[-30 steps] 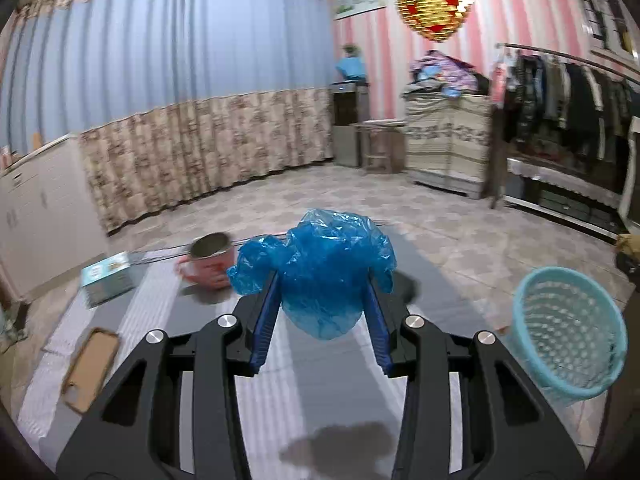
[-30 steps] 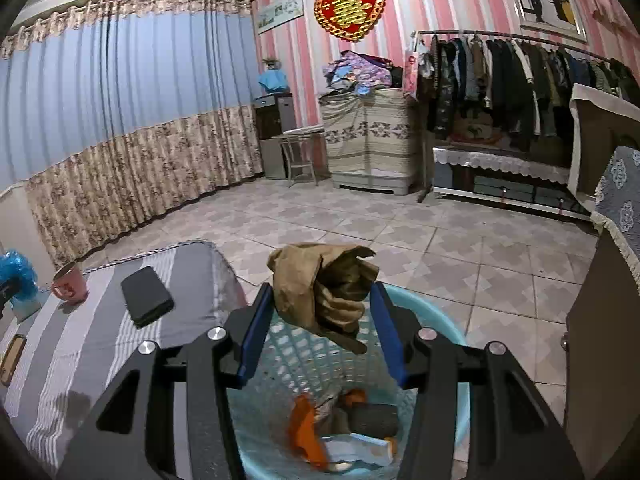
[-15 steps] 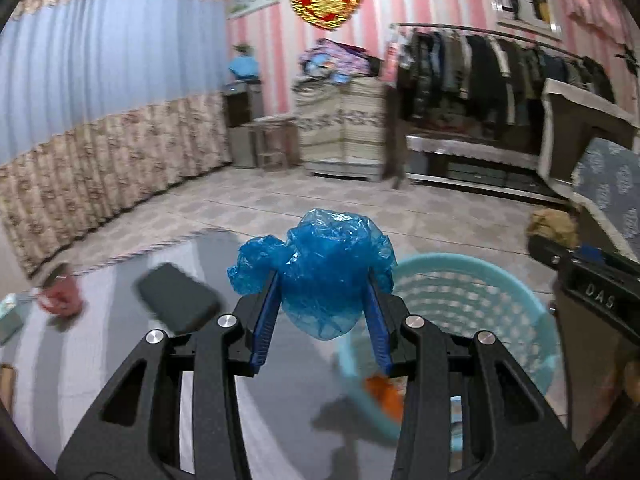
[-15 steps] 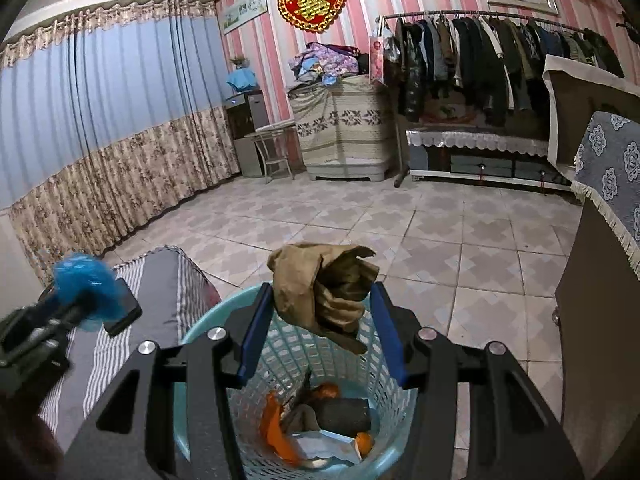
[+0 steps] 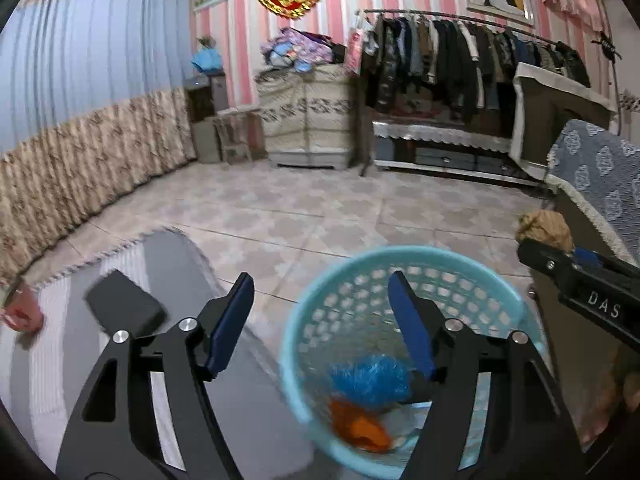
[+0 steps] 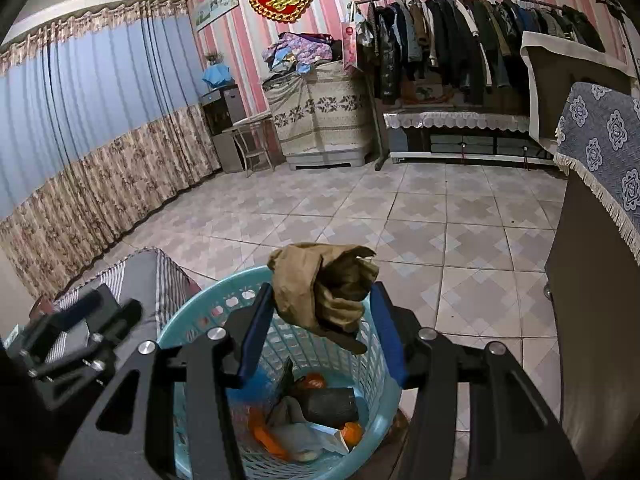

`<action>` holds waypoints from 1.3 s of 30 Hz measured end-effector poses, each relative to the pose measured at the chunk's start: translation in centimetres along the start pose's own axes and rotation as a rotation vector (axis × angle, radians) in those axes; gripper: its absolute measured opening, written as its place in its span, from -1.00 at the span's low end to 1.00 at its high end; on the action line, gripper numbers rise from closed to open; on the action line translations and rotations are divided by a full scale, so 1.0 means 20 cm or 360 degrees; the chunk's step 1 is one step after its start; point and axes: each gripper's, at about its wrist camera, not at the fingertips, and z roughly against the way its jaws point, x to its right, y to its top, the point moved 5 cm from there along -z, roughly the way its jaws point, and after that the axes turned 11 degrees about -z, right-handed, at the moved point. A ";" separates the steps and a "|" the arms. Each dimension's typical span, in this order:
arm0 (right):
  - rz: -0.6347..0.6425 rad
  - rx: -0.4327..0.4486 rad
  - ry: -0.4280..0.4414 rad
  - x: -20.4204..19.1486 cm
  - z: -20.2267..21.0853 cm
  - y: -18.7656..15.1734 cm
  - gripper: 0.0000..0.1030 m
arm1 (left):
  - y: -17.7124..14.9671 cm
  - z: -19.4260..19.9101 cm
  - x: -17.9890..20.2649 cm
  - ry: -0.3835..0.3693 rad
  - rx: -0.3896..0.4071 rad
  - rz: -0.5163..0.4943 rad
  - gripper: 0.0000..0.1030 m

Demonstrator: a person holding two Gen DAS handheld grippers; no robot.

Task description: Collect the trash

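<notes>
A light-blue plastic basket [image 5: 404,258] [image 6: 188,316] stands on the tiled floor beside the striped table. My left gripper [image 5: 322,300] hangs over its near left rim, its jaws opening with nothing between them. A crumpled blue plastic bag [image 5: 370,376] is blurred inside the basket, above orange scraps [image 5: 360,426]. My right gripper [image 6: 320,312] is over the basket too, shut on a crumpled brown paper wad [image 6: 320,280], which shows at the right edge of the left wrist view [image 5: 544,230]. Orange peel, a dark packet and white paper lie at the basket's bottom [image 6: 316,420].
The striped grey table [image 5: 40,360] holds a black phone-like slab [image 5: 122,306] and a pink cup [image 5: 18,312] at its left edge. A dark cabinet with a blue patterned cloth [image 6: 604,148] stands right of the basket. Tiled floor stretches ahead to a clothes rack [image 6: 480,40].
The left gripper swung right from the table to above the basket, then opened; the blue bag left its jaws and dropped into the basket. The right gripper shifted slightly, still holding the brown wad.
</notes>
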 end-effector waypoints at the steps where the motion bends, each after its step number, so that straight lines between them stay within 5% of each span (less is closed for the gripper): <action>1: 0.0009 -0.0003 -0.0002 -0.01 0.00 0.00 -0.04 | 0.01 0.02 -0.03 0.0036 0.0007 0.0011 0.48; 6: 0.0067 -0.0019 0.0012 -0.10 -0.02 -0.02 -0.04 | 0.00 0.15 -0.27 0.0185 0.0053 0.0118 0.76; 13: 0.0130 -0.0067 0.0071 -0.22 -0.05 -0.07 -0.01 | -0.04 0.32 -0.55 0.0368 0.0070 0.0201 0.88; 16: 0.0152 -0.0060 0.0095 -0.26 -0.06 -0.08 0.15 | -0.06 0.36 -0.61 0.0405 0.0062 0.0219 0.89; 18: 0.0149 -0.0038 0.0075 -0.26 -0.06 -0.09 0.60 | -0.07 0.39 -0.65 0.0420 0.0059 0.0227 0.89; 30: 0.0236 0.0011 0.0062 -0.35 0.06 -0.12 0.92 | -0.19 0.69 -0.86 0.0495 0.0046 0.0285 0.89; 35: 0.0316 0.0080 0.0223 -0.55 0.26 -0.19 0.92 | -0.31 0.88 -0.95 0.0537 0.0020 0.0303 0.89; 39: 0.0337 -0.0029 0.0379 -0.75 0.39 -0.37 0.92 | -0.42 1.02 -1.00 0.0579 -0.0012 0.0274 0.90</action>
